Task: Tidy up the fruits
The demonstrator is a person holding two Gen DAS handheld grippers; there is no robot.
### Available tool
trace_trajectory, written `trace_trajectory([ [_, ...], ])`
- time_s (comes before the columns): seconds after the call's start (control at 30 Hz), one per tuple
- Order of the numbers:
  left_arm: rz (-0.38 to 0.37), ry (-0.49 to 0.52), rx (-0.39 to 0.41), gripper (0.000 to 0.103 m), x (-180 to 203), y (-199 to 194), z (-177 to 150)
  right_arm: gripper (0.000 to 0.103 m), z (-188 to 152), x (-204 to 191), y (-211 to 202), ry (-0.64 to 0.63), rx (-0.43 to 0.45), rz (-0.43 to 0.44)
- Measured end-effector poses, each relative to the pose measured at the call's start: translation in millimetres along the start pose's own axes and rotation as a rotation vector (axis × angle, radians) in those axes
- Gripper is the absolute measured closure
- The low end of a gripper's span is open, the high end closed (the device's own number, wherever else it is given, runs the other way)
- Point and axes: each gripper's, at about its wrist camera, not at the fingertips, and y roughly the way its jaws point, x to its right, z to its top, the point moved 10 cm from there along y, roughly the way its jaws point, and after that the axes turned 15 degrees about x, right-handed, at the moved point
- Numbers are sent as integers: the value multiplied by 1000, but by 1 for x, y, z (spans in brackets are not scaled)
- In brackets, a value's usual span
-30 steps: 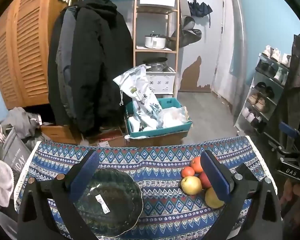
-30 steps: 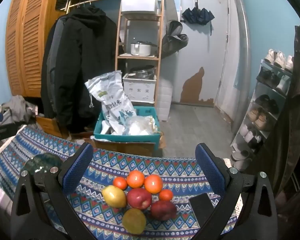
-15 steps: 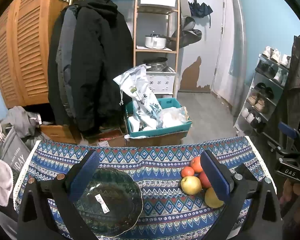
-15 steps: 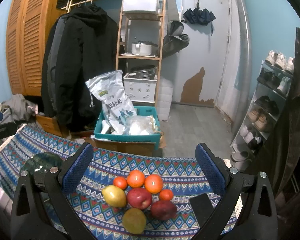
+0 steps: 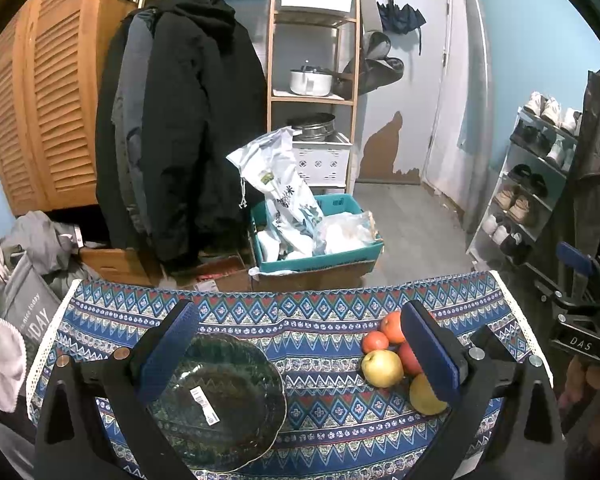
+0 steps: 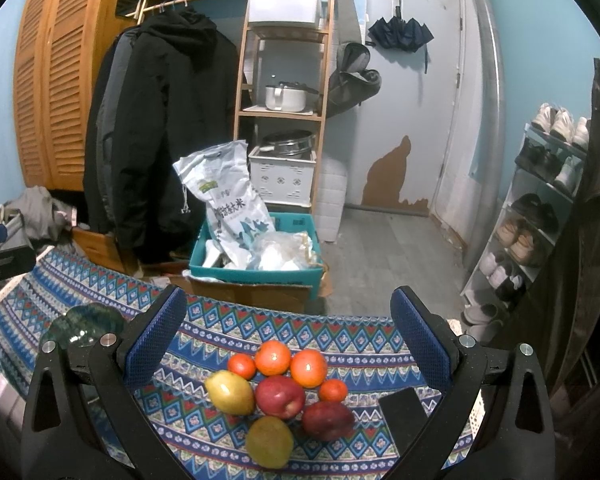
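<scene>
Both wrist views above table, facing door, sharing fruit pile (image 6: pixel 278 390)

Your left gripper (image 5: pixel 298 350) hung wide open above the patterned cloth (image 5: pixel 320 412), holding nothing. Dark glass bowl (image 5: pixel 220 404) sat under the left finger, sticker inside. Fruit pile (image 5: pixel 396 360) lay by the right finger, partly hidden. Your other gripper (image 5: pixel 580 320) showed at far right.

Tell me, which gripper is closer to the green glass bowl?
Left. The left gripper hovers right above the green glass bowl, jaws open. The right gripper is off to the bowl's right, over the fruit pile.
</scene>
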Motion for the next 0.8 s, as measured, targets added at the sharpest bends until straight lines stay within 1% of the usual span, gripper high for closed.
trace_trajectory([
  [0.8, 0, 0, 0, 1, -1, 0, 1, 3, 1, -1, 1, -5, 0, 1],
])
